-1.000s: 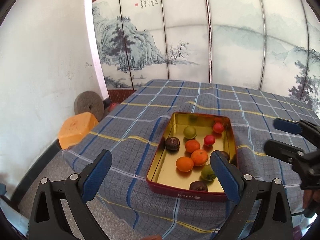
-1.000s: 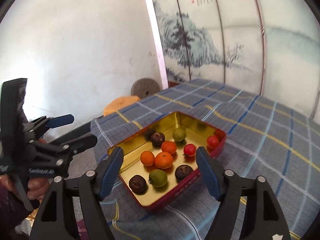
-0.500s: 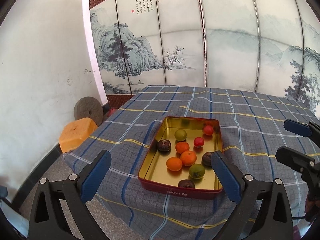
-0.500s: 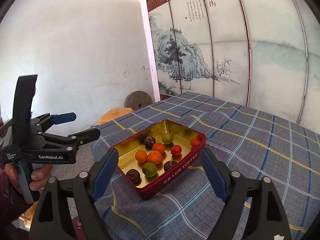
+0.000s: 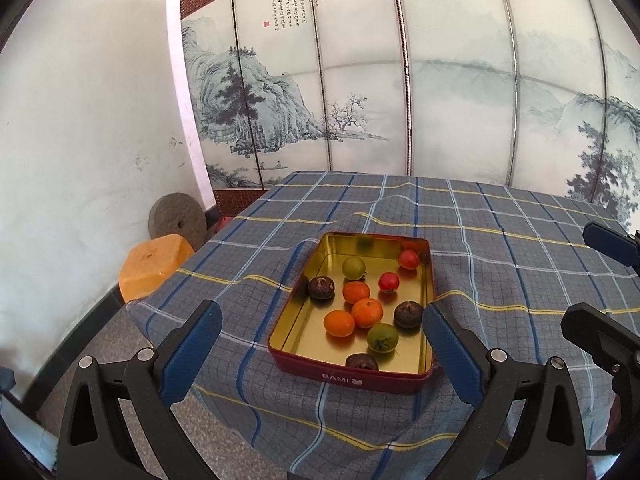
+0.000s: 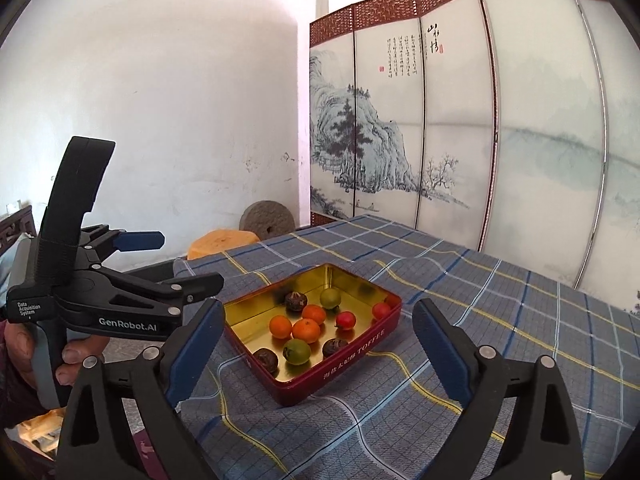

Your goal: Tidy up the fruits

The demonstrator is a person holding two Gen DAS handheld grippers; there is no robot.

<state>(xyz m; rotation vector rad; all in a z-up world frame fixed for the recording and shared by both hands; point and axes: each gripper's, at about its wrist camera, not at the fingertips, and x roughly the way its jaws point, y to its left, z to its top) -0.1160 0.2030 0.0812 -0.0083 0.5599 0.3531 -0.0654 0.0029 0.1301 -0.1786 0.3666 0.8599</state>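
A red tin with a gold inside sits on the plaid tablecloth near the table's front edge. It holds several small fruits: oranges, green ones, red ones and dark brown ones. My left gripper is open and empty, held back from the tin; it also shows in the right wrist view. My right gripper is open and empty, back from the tin; its fingers show at the left wrist view's right edge.
The plaid cloth covers the table. A painted folding screen stands behind it. An orange stool and a round stone disc stand on the floor by the white wall at the left.
Both grippers have pulled back and up from the tin, which now looks smaller and farther. The fruits have not moved. Both grippers stay open.
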